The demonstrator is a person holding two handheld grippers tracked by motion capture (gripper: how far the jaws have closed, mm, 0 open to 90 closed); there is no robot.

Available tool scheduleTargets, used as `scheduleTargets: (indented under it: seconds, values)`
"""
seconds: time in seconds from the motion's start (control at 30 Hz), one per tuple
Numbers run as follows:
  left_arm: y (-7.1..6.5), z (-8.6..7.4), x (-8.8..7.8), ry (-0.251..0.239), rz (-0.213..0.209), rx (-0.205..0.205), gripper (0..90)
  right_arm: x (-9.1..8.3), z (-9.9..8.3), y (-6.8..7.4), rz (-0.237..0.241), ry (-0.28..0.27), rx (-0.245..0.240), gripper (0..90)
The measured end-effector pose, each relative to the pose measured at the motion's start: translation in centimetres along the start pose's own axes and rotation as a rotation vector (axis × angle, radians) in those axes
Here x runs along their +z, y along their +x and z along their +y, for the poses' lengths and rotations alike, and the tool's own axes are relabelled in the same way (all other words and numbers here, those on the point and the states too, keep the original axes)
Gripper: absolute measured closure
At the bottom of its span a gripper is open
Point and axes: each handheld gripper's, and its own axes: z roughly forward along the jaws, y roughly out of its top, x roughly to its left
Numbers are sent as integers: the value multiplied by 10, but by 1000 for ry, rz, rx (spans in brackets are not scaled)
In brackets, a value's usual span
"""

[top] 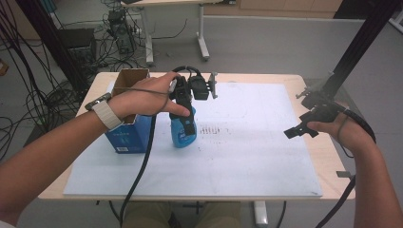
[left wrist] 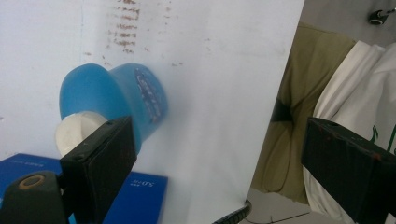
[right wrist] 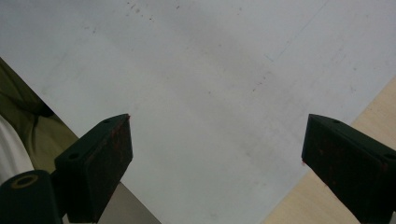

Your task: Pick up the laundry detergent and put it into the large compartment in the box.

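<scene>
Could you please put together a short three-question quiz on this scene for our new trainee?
1. True or false: the left gripper has its fingers clamped on the blue plastic bottle with a white cap.
2. Which stands beside the bottle: A) blue cardboard box, B) red mug, C) metal bowl?
3. What lies under the right gripper?

Key: 1. False, its fingers stand apart. 2. A. 3. The white mat near the wooden table edge.

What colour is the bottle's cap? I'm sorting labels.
White, on the blue bottle; clearest in the left gripper view.
</scene>
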Motion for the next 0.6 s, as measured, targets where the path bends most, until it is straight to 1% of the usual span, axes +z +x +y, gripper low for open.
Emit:
scheduleTargets:
  seconds: [0.03,0.07,0.1,0.23,0.47,0.6]
  values:
    - [0,0,0,0,0,0,110,0,0,0,0,0,0,85]
    - [1,0,-2,-4,4,-18,110,1,-1,-1,1,0,2,85]
    - [1,0,-2,-4,4,-18,110,1,-1,-1,1,0,2,85]
    - [7,-1,-6,-12,1,-68,110,1,-2,-2,1,1,2,85]
    - [10,1,-9,-7,2,-86,111,1,-4,-3,2,0,3,85]
    - [11,1,-12,-8,8,-111,111,1,-4,-4,3,-1,4,85]
